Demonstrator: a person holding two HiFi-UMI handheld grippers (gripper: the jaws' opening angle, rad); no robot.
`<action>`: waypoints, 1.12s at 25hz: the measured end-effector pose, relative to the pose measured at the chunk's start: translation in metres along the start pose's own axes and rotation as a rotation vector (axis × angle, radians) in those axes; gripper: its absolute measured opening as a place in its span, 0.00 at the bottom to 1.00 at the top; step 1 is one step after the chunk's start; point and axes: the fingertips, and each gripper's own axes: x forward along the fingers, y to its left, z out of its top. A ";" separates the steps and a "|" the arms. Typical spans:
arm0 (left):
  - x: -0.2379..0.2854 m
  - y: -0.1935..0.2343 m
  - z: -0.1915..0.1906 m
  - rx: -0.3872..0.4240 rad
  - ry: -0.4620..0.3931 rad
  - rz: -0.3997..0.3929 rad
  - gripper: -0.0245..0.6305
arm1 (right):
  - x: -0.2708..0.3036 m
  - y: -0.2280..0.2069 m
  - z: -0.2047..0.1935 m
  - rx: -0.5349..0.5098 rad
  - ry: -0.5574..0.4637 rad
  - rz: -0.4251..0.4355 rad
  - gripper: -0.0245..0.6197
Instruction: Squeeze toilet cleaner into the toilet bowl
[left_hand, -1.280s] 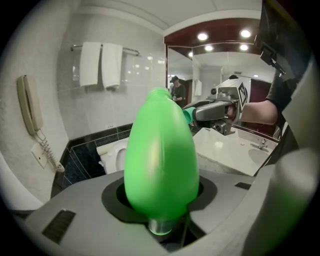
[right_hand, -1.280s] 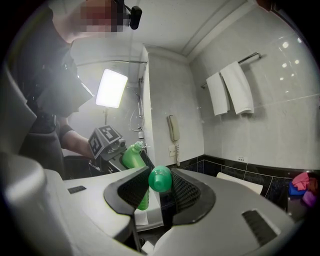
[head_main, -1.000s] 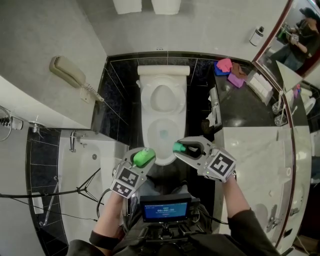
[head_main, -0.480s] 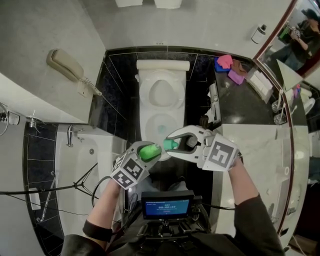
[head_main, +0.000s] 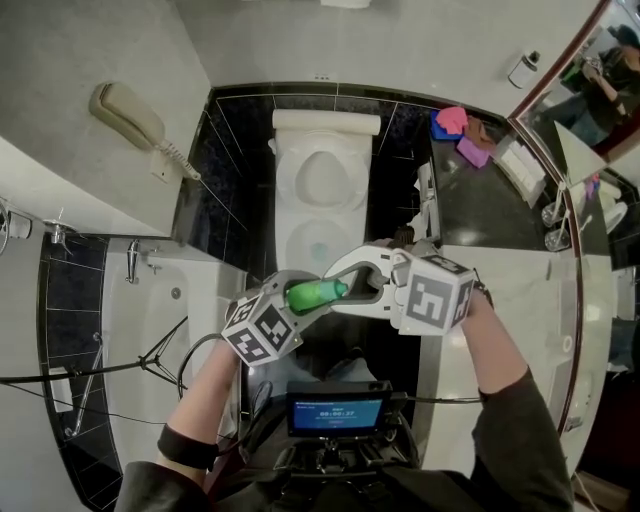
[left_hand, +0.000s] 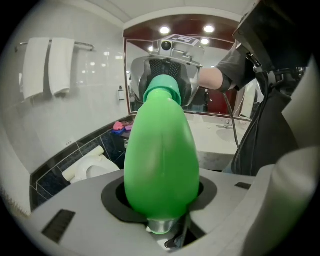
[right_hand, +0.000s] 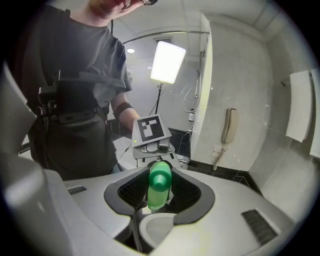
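Observation:
In the head view my left gripper (head_main: 300, 297) is shut on a green toilet cleaner bottle (head_main: 312, 294), which lies level and points right. Its green cap (head_main: 340, 290) sits between the jaws of my right gripper (head_main: 352, 288), which is shut on it. Both grippers meet above the front rim of the white toilet bowl (head_main: 292, 240). The left gripper view shows the bottle's body (left_hand: 160, 160) large, with the cap (left_hand: 162, 91) inside the right gripper's jaws. From the right gripper view, the cap (right_hand: 160, 182) sits between the black pads and the left gripper (right_hand: 155, 150) is behind it.
A wall phone (head_main: 125, 117) hangs at the left above a bathtub (head_main: 140, 330) with a tripod. At the right are a dark counter with coloured cloths (head_main: 455, 125) and a mirror (head_main: 590, 70). A small screen (head_main: 335, 412) sits at my chest.
The two grippers have come together: the right one swung left with the cap until it met the neck of the bottle in the left one. Both rolled as they moved.

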 end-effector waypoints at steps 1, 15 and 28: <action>0.001 -0.002 0.001 0.006 -0.004 -0.011 0.30 | 0.001 0.001 -0.001 -0.007 0.005 0.013 0.28; 0.010 -0.003 -0.001 0.018 0.007 0.033 0.30 | 0.008 0.003 -0.009 0.043 0.080 0.051 0.28; 0.008 0.017 -0.006 0.073 0.009 0.273 0.31 | 0.012 -0.018 -0.022 0.988 -0.213 0.025 0.29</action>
